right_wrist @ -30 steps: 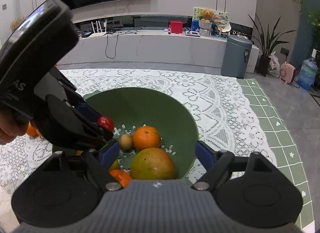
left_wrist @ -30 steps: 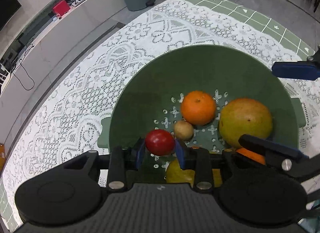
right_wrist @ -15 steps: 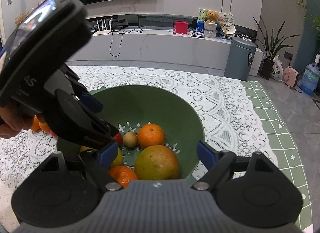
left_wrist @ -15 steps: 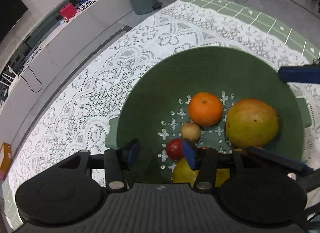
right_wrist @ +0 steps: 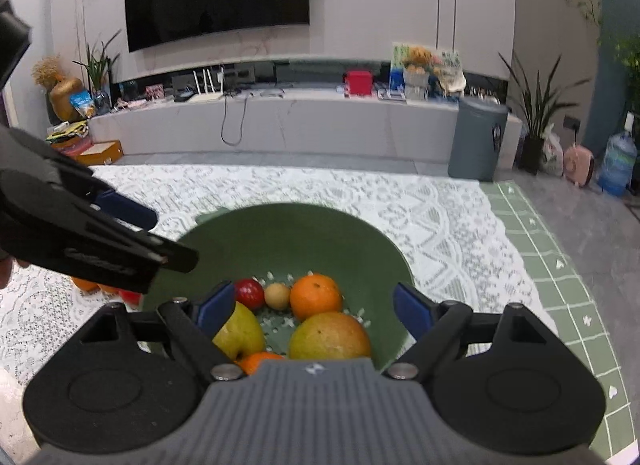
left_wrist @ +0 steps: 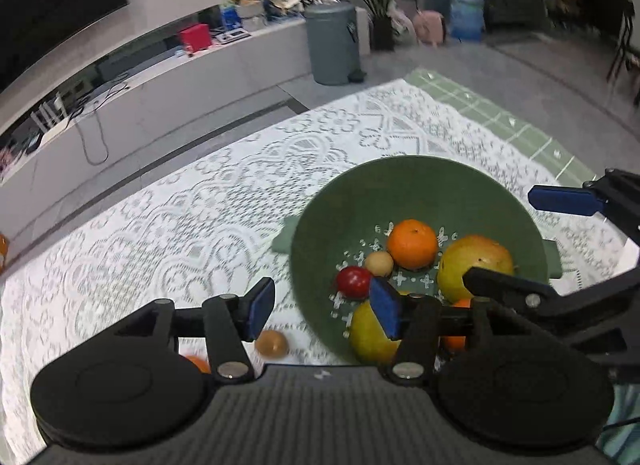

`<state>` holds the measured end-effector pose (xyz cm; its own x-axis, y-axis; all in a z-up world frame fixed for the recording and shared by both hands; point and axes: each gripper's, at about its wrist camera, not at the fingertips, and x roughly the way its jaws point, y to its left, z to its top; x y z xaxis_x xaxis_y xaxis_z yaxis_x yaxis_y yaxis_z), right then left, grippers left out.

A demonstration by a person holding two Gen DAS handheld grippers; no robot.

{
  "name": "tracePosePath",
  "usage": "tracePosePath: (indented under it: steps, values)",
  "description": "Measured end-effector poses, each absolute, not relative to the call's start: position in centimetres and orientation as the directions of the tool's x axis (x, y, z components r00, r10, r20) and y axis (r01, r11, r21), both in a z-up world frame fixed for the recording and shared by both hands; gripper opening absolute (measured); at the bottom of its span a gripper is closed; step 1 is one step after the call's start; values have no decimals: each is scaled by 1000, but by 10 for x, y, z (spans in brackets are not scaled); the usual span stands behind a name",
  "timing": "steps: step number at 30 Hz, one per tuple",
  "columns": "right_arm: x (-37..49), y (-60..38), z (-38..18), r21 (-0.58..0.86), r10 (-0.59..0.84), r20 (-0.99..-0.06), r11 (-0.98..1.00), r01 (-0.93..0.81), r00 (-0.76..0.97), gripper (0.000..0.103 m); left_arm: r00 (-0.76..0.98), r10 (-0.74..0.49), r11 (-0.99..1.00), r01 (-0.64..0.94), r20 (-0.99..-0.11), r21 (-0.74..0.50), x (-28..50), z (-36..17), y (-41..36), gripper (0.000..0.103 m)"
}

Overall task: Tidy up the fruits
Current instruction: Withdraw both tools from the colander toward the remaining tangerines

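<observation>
A green colander bowl (left_wrist: pixel 472 193) (right_wrist: pixel 320 233) stands on the lace tablecloth. In it lie a small red fruit (left_wrist: pixel 353 281) (right_wrist: pixel 249 293), a small tan fruit (left_wrist: pixel 379 263) (right_wrist: pixel 277 296), an orange (left_wrist: pixel 412 243) (right_wrist: pixel 316 296), a mango (left_wrist: pixel 478 261) (right_wrist: pixel 329 336), a yellow-green apple (left_wrist: pixel 366 333) (right_wrist: pixel 240 335) and another orange (right_wrist: pixel 256 361). My left gripper (left_wrist: pixel 322 311) is open and empty over the bowl's left rim. My right gripper (right_wrist: pixel 314 309) is open and empty above the bowl's near side.
A small tan fruit (left_wrist: pixel 271 343) and an orange (left_wrist: pixel 198 363) lie on the cloth left of the bowl. More orange and red fruit (right_wrist: pixel 100 289) show under the left gripper in the right wrist view. A grey bin (left_wrist: pixel 332 43) and a TV bench stand beyond the table.
My left gripper opened and let the small red fruit drop into the bowl, then pulled back and up to the left. My right gripper rose a little and stayed open.
</observation>
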<state>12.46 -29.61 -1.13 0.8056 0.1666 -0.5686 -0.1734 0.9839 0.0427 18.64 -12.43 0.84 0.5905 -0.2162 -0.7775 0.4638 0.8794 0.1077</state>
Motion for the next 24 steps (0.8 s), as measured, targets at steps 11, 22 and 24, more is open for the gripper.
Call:
tracePosePath:
  steps: [11,22,24]
  values:
    - [97,-257,1,107,263,-518,964,-243,814,92,656,-185,946,320,-732,47,149,18,-48,64]
    - [69,-192,-11,128,337,-504,940,-318,795,92,694,-168,973,231,-700,-4,112,1,17,65]
    - [68,-184,-15,140,352,-513,934,-329,783,90,694,-173,974,224,-699,-19,107,-3,26,65]
